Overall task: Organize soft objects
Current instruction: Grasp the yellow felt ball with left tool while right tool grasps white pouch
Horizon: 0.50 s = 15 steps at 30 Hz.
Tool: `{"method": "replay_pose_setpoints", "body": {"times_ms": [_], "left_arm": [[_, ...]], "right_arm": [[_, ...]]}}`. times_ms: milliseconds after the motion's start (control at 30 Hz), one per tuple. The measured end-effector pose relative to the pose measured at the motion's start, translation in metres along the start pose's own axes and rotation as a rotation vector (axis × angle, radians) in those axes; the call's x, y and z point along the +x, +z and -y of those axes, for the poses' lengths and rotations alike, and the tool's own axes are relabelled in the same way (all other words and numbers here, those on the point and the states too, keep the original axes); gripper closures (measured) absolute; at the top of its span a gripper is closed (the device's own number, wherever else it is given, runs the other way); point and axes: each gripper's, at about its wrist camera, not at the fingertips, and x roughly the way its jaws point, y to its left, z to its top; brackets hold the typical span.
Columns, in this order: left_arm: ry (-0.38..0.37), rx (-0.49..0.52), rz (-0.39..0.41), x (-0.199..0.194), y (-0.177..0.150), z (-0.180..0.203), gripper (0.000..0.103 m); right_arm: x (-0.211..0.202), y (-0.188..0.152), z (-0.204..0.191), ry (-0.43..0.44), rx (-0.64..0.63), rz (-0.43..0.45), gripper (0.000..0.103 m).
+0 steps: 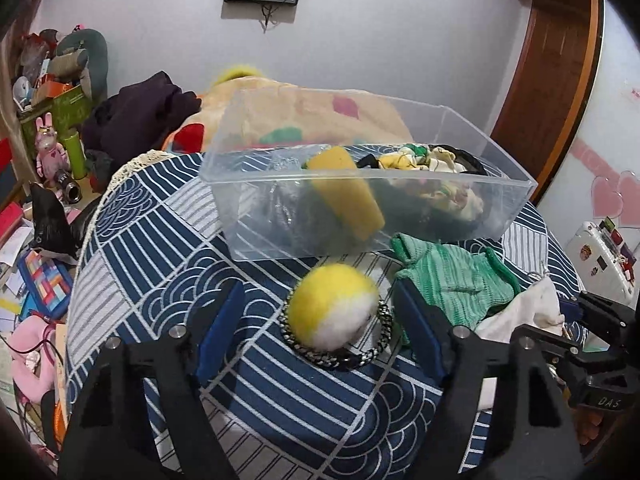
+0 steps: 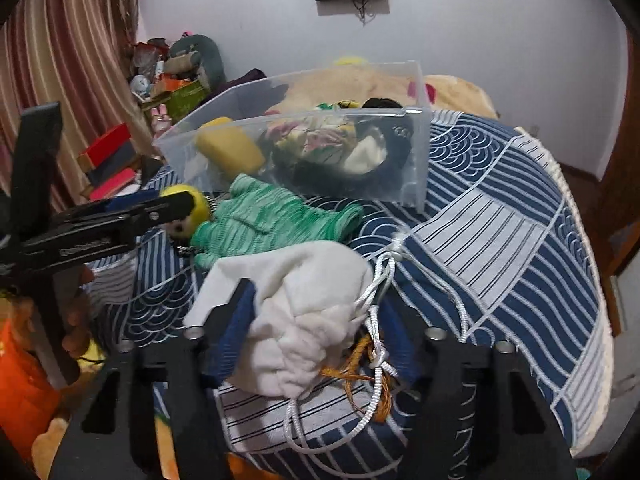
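A yellow and white pompom (image 1: 334, 306) with a braided band (image 1: 360, 358) lies on the blue patterned cloth (image 1: 160, 248). My left gripper (image 1: 320, 312) is open with a finger on each side of it, apart from it. A clear plastic bin (image 1: 360, 216) behind it holds a yellow sponge (image 1: 346, 194) and bundled cloths (image 1: 424, 162). A green knit piece (image 1: 452, 276) lies to the right. My right gripper (image 2: 320, 312) is open around a white drawstring pouch (image 2: 296, 312). The bin (image 2: 304, 184), the sponge (image 2: 230, 148) and the green knit (image 2: 272, 216) also show there.
The pouch's white cord (image 2: 376, 300) and an orange string (image 2: 360, 372) trail by the right fingers. A plush blanket (image 1: 304, 108) and dark clothes (image 1: 140, 116) lie behind the bin. Clutter fills the floor at the left (image 1: 36, 272). A white suitcase (image 1: 600, 256) stands right.
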Motion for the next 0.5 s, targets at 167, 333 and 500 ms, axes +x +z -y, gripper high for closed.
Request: {"method": "replay_pose_setpoints", "body": {"times_ms": [167,333,500], "left_arm": [[-0.02,0.022,-0.026,0.008,-0.002,0.007,0.057],[-0.021,0.032,-0.002,0.0,-0.004,0.008,0.059],[-0.009,0.022,0.046,-0.019,0.0,0.003,0.059]], "right_arm": [[-0.01,-0.006,-0.002,-0.013,-0.023,0.023,0.071],[-0.023,-0.005,-0.001,-0.025,-0.021,0.059,0.073],[-0.043,0.002,0.006,-0.056,0.004,0.136,0.073]]}}
